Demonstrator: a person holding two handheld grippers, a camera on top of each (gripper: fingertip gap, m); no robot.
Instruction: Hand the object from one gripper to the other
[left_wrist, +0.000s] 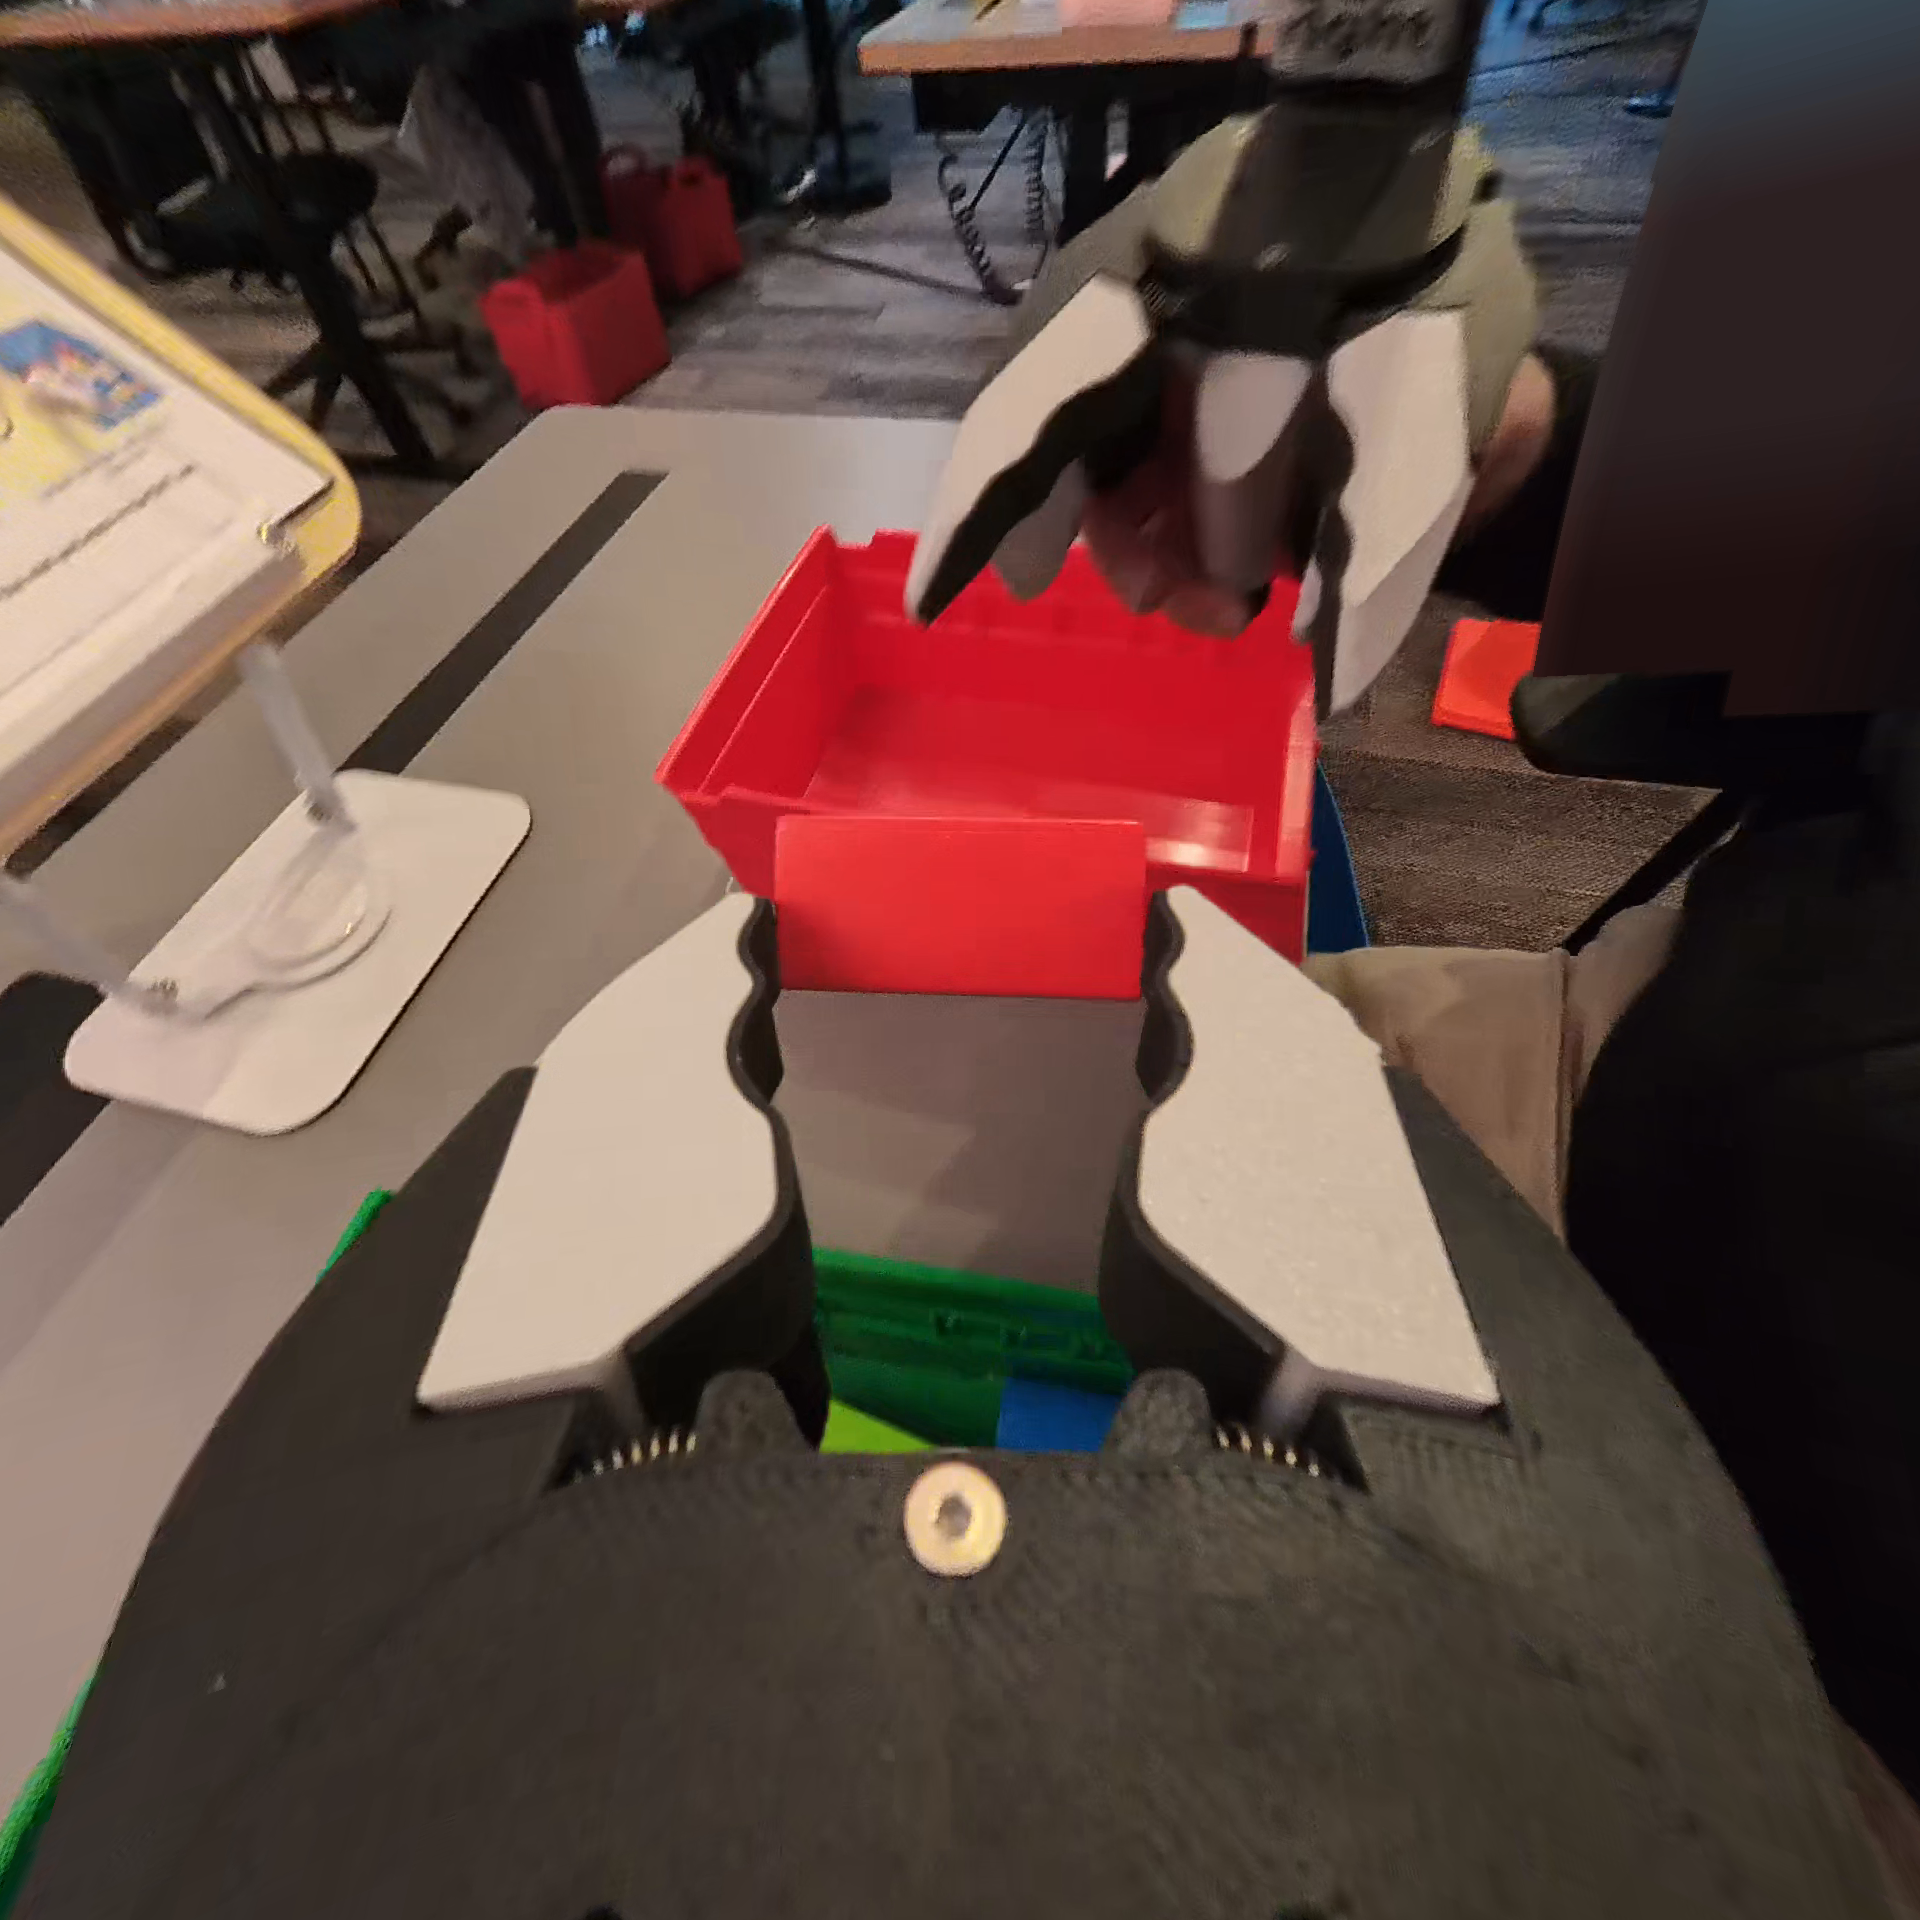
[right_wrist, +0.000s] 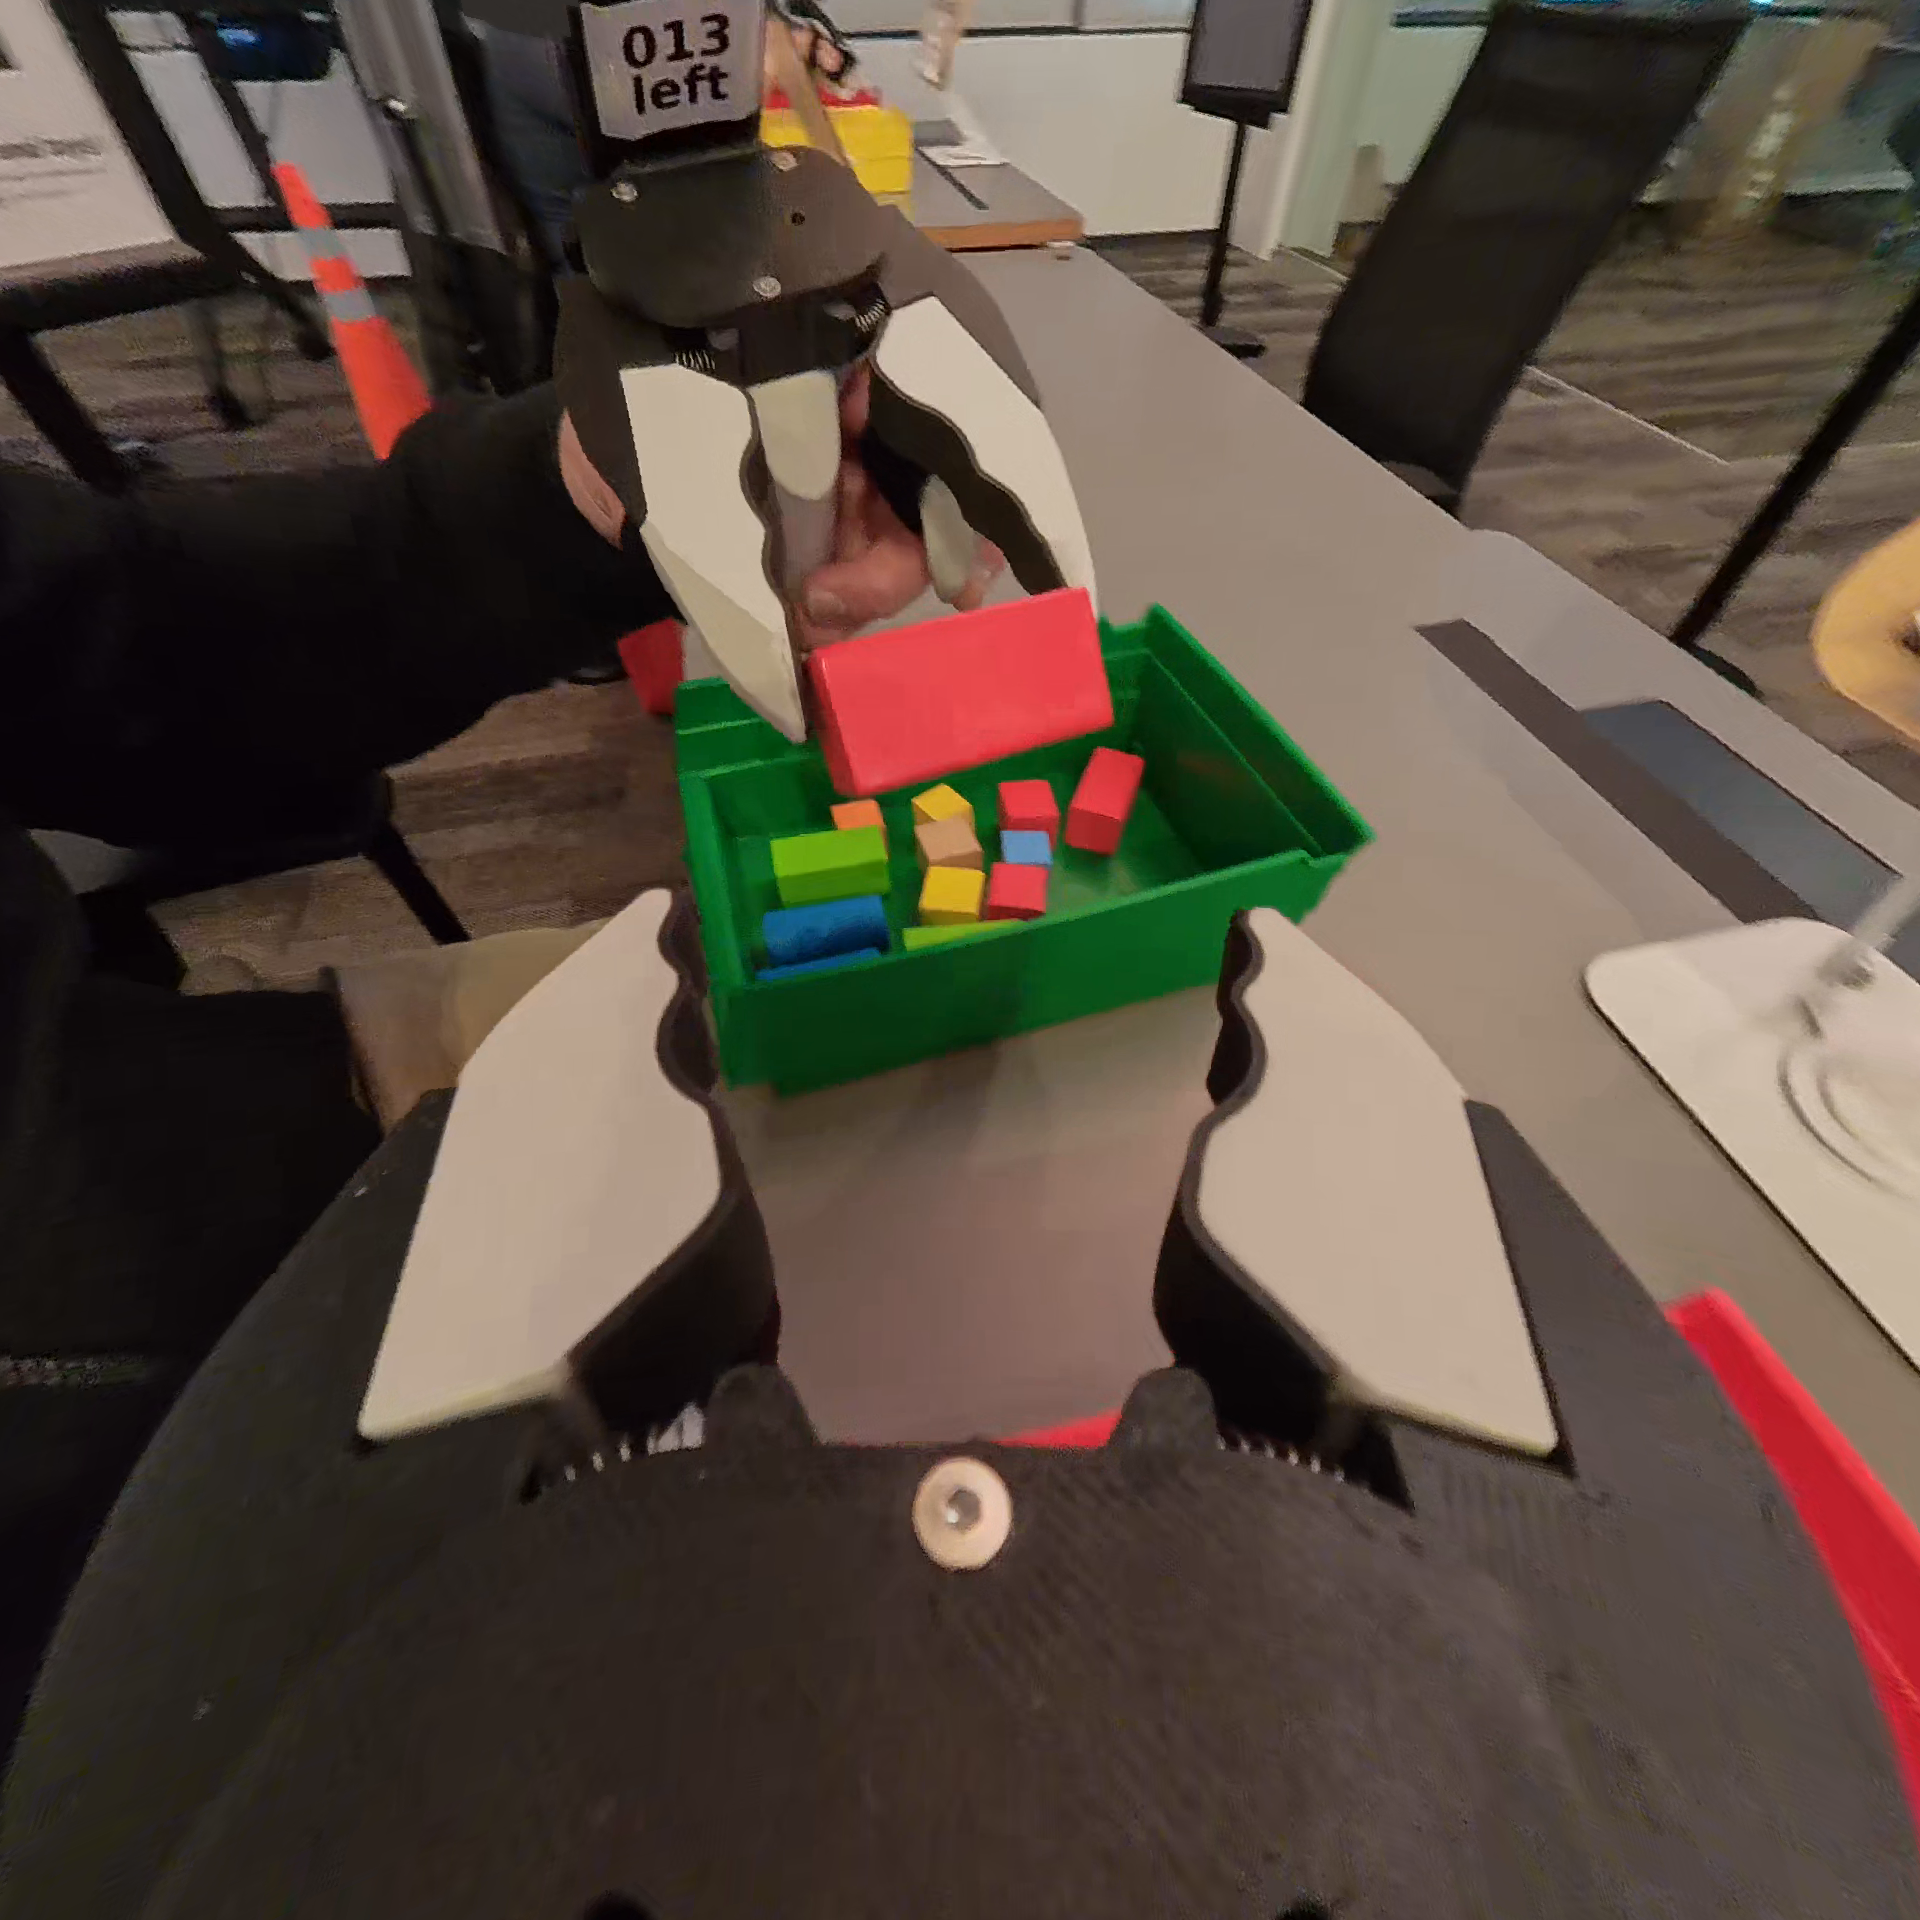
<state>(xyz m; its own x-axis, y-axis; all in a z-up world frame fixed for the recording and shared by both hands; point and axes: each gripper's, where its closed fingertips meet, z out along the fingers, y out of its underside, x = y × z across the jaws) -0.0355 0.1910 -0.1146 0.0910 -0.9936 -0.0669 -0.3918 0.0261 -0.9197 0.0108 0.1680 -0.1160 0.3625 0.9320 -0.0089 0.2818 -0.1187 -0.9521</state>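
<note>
left tongs (left_wrist: 961, 920), grey table (left_wrist: 582, 727), carpeted office

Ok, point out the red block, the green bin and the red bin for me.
red block (right_wrist: 956, 686): right wrist view, middle of its broad front face, held by the left gripper (right_wrist: 935, 665).
green bin (right_wrist: 977, 1008): right wrist view, its near outer wall.
red bin (left_wrist: 1039, 727): left wrist view, its bare floor.

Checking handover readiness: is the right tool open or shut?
Open. In the right wrist view the right tool has its fingers spread wide with nothing between them; the red block is gripped by the left tool above the green bin.
</note>
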